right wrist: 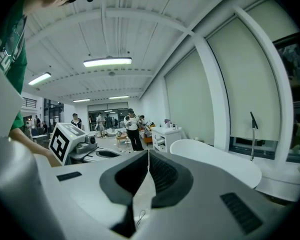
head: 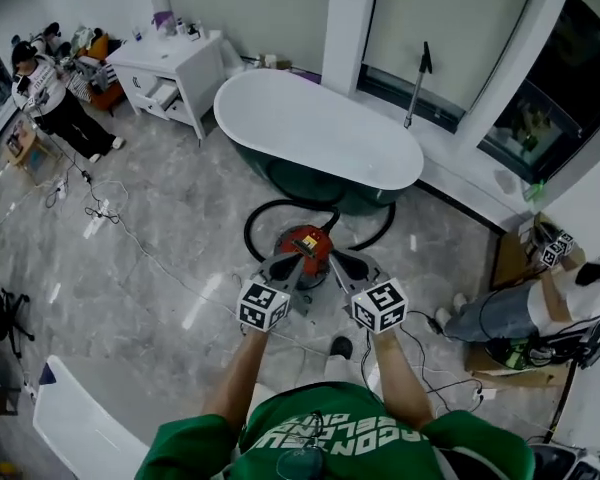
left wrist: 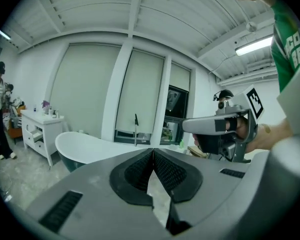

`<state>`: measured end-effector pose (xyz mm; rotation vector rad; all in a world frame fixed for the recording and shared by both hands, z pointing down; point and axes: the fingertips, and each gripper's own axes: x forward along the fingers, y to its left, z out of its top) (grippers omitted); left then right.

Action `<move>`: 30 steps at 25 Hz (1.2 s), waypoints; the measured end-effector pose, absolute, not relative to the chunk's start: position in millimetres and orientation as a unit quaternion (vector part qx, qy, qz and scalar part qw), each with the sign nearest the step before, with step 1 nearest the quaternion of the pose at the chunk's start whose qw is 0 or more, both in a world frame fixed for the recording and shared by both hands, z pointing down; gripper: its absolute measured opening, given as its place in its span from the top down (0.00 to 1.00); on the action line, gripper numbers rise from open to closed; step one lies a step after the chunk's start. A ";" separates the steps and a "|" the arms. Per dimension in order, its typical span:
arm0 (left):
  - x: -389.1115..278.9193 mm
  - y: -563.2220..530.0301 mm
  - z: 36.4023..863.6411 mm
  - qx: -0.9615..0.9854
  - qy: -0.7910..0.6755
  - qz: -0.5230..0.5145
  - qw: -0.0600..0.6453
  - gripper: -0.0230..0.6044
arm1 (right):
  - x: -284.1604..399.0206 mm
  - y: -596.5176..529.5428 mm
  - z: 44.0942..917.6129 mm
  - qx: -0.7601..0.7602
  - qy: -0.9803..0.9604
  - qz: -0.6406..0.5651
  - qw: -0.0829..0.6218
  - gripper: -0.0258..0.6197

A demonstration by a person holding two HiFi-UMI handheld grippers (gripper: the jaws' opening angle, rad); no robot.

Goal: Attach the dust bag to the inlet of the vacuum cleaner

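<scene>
A person in a green printed shirt (head: 325,430) stands on a grey marbled floor (head: 170,233) with a hand-held tool in each hand. The left gripper (left wrist: 153,152) has its ribbed black pads pressed tip to tip, with nothing caught between them. The right gripper (right wrist: 148,154) is likewise closed and empty.

In the head view both tools sit at centre frame, side by side and pointing away from the body. Their marker cubes lie just above the person's forearms. The jaws angle inward towards a red, round-topped canister vacuum cleaner (head: 306,247), which stands on the floor just beyond and between the two tips. Whether either tip touches it cannot be told from above. A black hose (head: 250,223) curls around the vacuum cleaner.

Behind the machine, in the upper middle of the frame, stands a white oval bathtub with a dark green outer shell (head: 320,128). A white cabinet with drawers (head: 170,68) is at upper left, and another person in dark trousers (head: 50,98) stands at the far left edge.
</scene>
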<state>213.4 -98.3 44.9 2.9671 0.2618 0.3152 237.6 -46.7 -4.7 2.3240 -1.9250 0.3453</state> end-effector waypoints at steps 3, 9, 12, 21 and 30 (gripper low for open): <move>239.7 -86.1 28.4 0.992 0.051 0.088 0.081 0.95 | 270.0 -33.0 -11.5 0.749 -0.652 0.116 0.034 0.94; 247.6 -79.4 15.7 0.993 -0.022 0.072 0.089 0.95 | 308.0 -28.8 -20.3 0.712 -0.690 0.129 0.000 0.94; 242.5 -76.4 8.7 0.993 -0.045 0.072 0.085 0.95 | 314.4 -25.4 -25.6 0.701 -0.702 0.127 -0.010 0.94; 204.0 -94.4 -6.1 0.990 -0.082 0.053 0.107 0.95 | 280.6 -29.5 -31.6 0.683 -0.718 0.130 0.001 0.94; 194.6 -118.6 -38.6 0.992 -0.074 0.024 0.104 0.95 | 249.2 -60.5 -66.7 0.676 -0.729 0.107 0.000 0.94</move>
